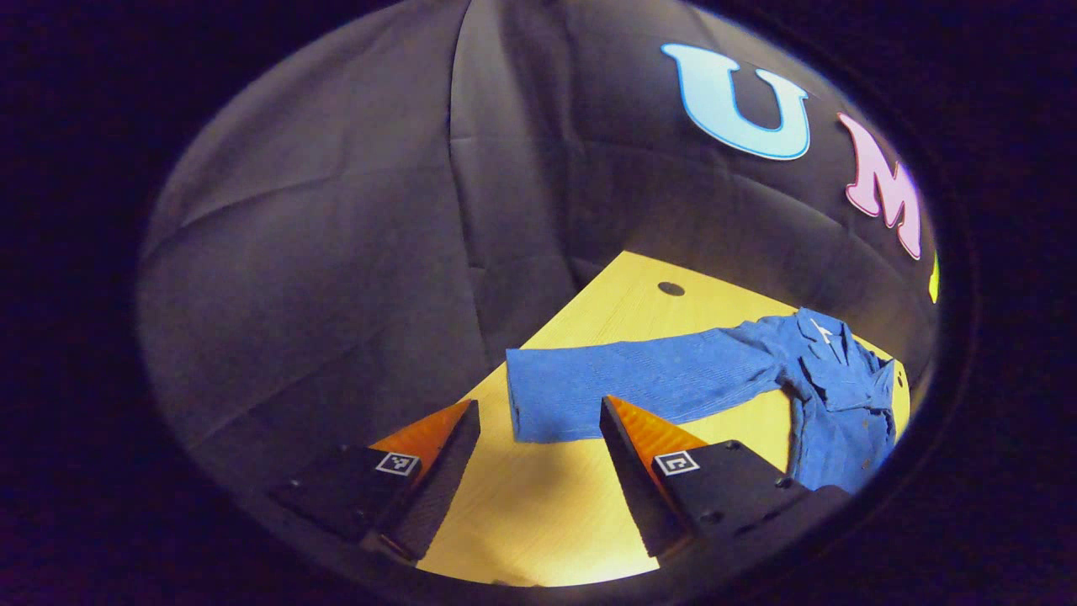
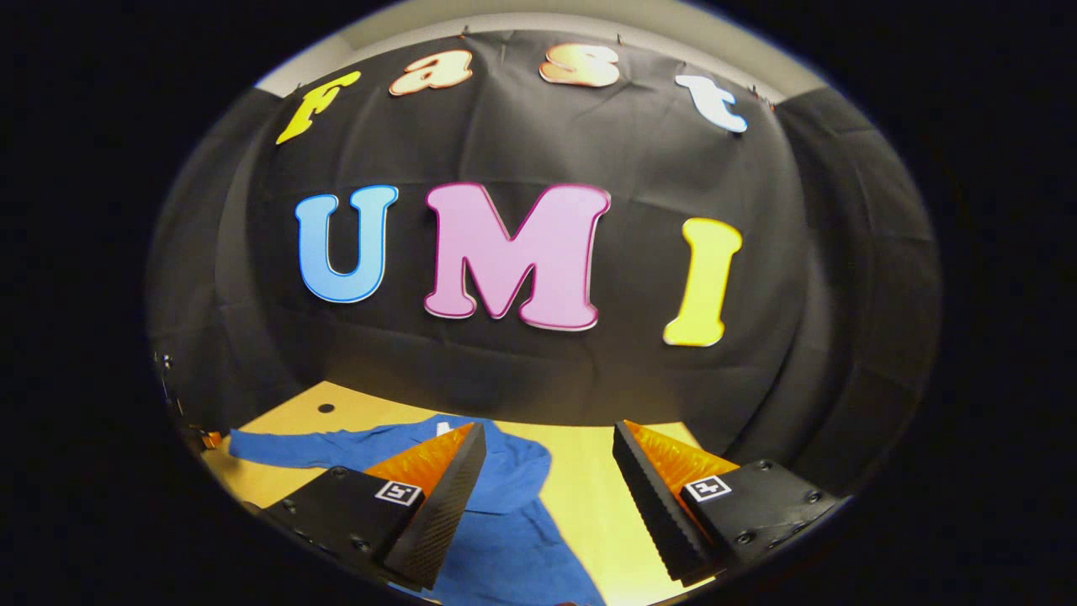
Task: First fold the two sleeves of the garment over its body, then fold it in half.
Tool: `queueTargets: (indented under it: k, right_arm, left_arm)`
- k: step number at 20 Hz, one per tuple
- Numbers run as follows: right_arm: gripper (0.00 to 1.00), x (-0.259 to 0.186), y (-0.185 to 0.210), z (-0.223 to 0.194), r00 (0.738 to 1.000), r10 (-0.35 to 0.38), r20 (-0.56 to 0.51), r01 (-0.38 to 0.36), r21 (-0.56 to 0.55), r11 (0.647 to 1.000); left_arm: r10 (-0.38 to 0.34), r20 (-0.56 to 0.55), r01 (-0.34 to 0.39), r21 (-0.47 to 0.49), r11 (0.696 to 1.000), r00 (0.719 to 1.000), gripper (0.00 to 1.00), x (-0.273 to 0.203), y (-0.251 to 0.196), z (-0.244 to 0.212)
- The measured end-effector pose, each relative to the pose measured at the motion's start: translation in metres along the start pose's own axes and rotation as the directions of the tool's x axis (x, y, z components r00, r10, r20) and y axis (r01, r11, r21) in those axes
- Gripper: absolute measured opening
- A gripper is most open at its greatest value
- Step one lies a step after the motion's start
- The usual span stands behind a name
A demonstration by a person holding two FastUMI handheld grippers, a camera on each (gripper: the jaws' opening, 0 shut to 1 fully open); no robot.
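Observation:
A blue long-sleeved shirt [image 1: 808, 387] lies flat on the yellow wooden table [image 1: 538, 505]. In the left gripper view one sleeve [image 1: 639, 383] stretches out toward me, its cuff end just ahead of my left gripper [image 1: 538, 412], which is open and holds nothing. In the right gripper view the shirt's body [image 2: 513, 513] lies below and between the fingers of my right gripper [image 2: 547, 433], also open and empty, hovering above the garment. The same outstretched sleeve [image 2: 311, 446] runs off to the left there.
A small round hole [image 1: 671, 289] sits in the tabletop near its far edge. The black cloth wall [image 1: 353, 252] closes in behind and beside the table. Bare tabletop [image 2: 589, 480] shows to the right of the shirt.

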State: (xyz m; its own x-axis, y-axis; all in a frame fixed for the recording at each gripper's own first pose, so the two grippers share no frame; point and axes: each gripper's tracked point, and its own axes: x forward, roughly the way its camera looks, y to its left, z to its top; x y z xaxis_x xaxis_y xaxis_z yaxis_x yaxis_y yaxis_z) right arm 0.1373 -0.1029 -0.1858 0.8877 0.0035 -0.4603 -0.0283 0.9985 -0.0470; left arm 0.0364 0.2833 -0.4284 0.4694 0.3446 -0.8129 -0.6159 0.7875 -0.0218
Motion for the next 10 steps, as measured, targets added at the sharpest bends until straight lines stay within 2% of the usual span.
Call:
queueTargets:
  k: [5,7,8,10]
  right_arm:
    - [0.96,-0.068,-0.036,-0.015,0.988,-0.152,-0.014,0.151,-0.041,0.988]
    - [0.96,-0.081,-0.043,-0.024,0.982,-0.186,-0.026,0.185,-0.036,0.982]
    - [0.95,-0.085,-0.043,-0.031,0.980,-0.194,-0.047,0.193,-0.026,0.981]
    - [0.96,-0.088,-0.042,-0.040,0.978,-0.193,-0.075,0.193,0.000,0.981]
  left_arm:
    - [-0.025,-0.148,0.034,0.059,0.998,0.989,0.84,0.013,-0.021,0.024]
    - [0.033,-0.221,-0.008,0.112,0.994,0.975,0.84,0.040,-0.020,0.018]
    - [0.056,-0.272,-0.022,0.129,0.991,0.961,0.84,0.042,-0.020,0.001]
    - [0.043,-0.227,-0.020,0.100,0.995,0.973,0.87,0.044,-0.021,0.011]
